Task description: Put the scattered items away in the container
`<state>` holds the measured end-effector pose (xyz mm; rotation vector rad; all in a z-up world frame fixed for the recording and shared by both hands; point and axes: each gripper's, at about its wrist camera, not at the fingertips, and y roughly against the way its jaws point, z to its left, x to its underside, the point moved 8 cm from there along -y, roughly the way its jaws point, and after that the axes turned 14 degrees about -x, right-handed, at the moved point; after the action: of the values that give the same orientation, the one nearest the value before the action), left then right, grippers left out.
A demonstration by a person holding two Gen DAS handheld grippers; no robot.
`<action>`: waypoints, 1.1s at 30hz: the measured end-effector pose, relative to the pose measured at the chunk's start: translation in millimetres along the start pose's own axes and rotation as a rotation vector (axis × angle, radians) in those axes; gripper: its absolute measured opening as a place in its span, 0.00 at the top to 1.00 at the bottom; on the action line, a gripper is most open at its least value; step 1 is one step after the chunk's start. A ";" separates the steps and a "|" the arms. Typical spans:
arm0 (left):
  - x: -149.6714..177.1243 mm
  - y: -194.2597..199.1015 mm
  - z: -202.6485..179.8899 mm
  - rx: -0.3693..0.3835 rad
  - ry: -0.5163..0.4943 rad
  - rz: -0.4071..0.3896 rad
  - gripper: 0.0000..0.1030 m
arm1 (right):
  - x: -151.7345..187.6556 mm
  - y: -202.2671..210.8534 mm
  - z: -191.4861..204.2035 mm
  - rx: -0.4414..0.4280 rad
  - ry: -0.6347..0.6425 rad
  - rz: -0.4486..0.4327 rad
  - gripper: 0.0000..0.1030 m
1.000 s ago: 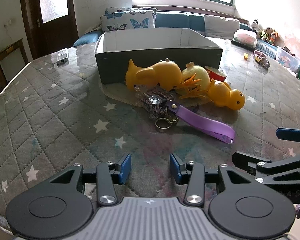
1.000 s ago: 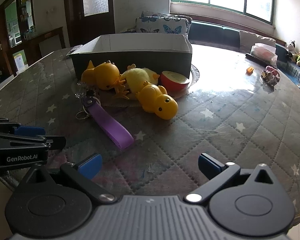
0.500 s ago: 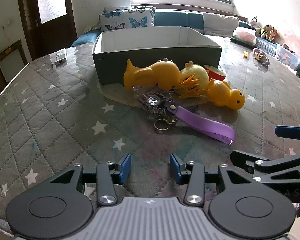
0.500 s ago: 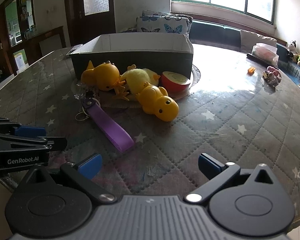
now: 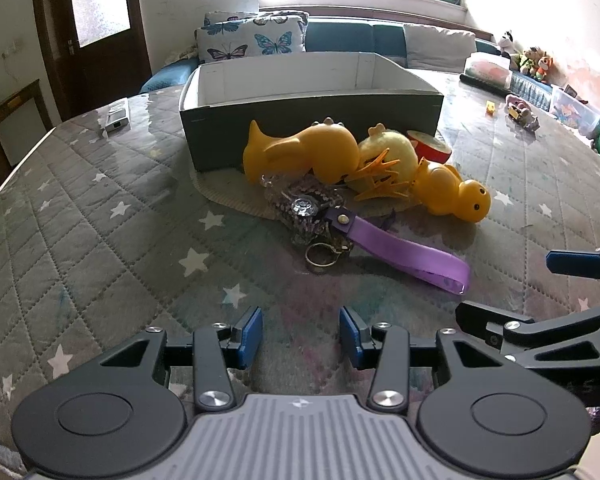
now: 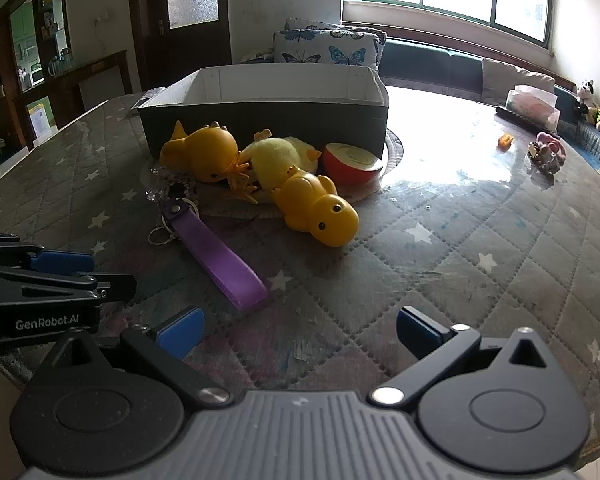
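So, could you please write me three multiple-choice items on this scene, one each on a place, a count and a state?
1. Where does the purple strap lie?
A. In the box
B. On the table, in front of the toys
C. In a gripper

2. How many hard yellow ducks are out?
A. Two
B. Four
C. None

3. How is the right gripper?
A. Shut on a duck
B. Shut on nothing
C. Open, holding nothing

Answers: 1 B, it rests on the quilted table nearer the grippers than the pile. 2 A, one duck by the box, one beside the plush chick. 3 C, its jaws stand wide apart over bare cloth.
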<state>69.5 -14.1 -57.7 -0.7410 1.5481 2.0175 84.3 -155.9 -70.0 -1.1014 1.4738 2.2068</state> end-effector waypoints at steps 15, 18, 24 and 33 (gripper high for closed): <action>-5.3 -3.4 -2.1 -0.001 -0.013 0.006 0.55 | -7.8 -5.3 -1.0 0.002 0.006 0.006 0.00; -6.2 -4.7 -2.1 -0.001 -0.014 0.007 0.55 | -9.3 -6.9 -0.7 0.001 0.008 0.007 0.00; -8.4 -6.2 -2.3 0.000 -0.018 0.010 0.54 | -10.9 -9.8 -1.6 -0.001 0.008 0.014 0.00; -12.1 -9.0 -2.9 0.003 -0.019 0.016 0.54 | -15.0 -14.4 -3.1 -0.003 0.009 0.019 0.00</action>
<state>84.8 -15.5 -56.4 -0.7083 1.5506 2.0277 104.4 -149.5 -69.6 -1.1039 1.4919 2.2201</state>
